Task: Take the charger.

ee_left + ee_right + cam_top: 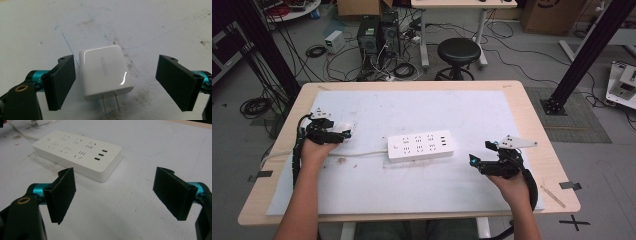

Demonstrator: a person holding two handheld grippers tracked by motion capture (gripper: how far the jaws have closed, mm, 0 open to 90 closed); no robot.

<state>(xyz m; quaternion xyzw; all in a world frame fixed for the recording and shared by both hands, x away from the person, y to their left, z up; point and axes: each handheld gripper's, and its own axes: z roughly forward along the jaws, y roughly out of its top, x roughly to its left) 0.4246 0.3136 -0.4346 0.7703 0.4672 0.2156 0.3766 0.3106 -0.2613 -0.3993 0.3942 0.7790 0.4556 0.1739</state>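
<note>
Even, bright overhead light; soft shadows. Glare streak on glossy white plastic wall charger [106, 70]. Black jaws slightly soft near lens; high view mildly grainy.

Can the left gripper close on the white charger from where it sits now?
Probably yes. The left gripper is open, its fingers flanking the charger lying flat on the white mat, prongs toward the camera; nothing lies between them.

The table [522, 100] is viewed from above, facing forward and down. The power strip [422, 146] is shared with the right gripper view, seen low and near. The charger [106, 71] is seen closest in the left gripper view.
</note>
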